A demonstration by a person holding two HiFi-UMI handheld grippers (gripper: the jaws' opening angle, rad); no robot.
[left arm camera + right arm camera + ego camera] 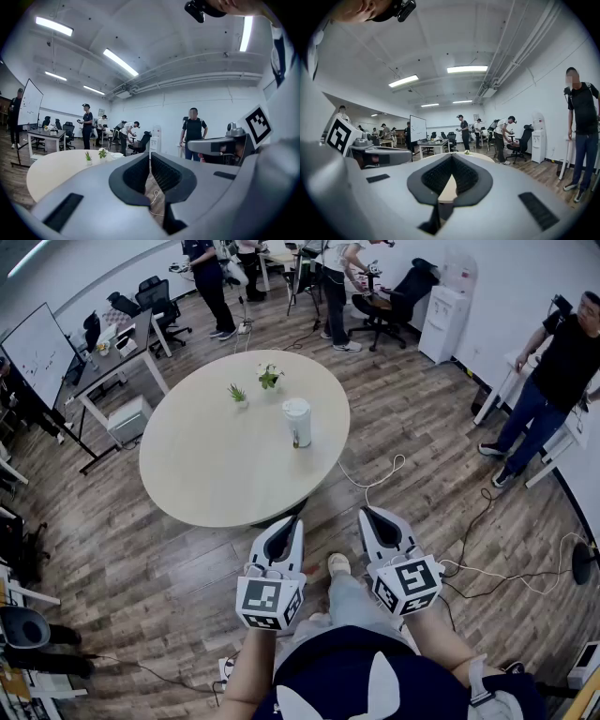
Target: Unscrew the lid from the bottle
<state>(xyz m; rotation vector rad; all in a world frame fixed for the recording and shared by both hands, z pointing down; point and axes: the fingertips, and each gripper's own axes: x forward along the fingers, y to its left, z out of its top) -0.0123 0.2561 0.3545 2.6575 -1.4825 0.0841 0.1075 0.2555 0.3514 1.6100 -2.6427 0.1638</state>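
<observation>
Left gripper [292,520]: held low above the wooden floor [141,568], just short of the near edge of the worktop. Its jaws are pressed together and nothing is held between them.

Right gripper [367,513]: held beside the left one, apart from it, at the same height. Its jaws are likewise closed tip to tip, and nothing is gripped.

White cable [377,480]: laid in loops on the floor to the right of the grippers.

Worktop [211,460]: round and pale, set ahead of both grippers.

Bottle [297,425]: white, stood upright right of the worktop's centre, well apart from both grippers. The lid [296,408] is seated on top.

Two small potted plants [237,394] [270,377]: placed beyond the bottle, toward the far edge.

Whiteboard [37,352], desks and several standing people: seen in the background.
</observation>
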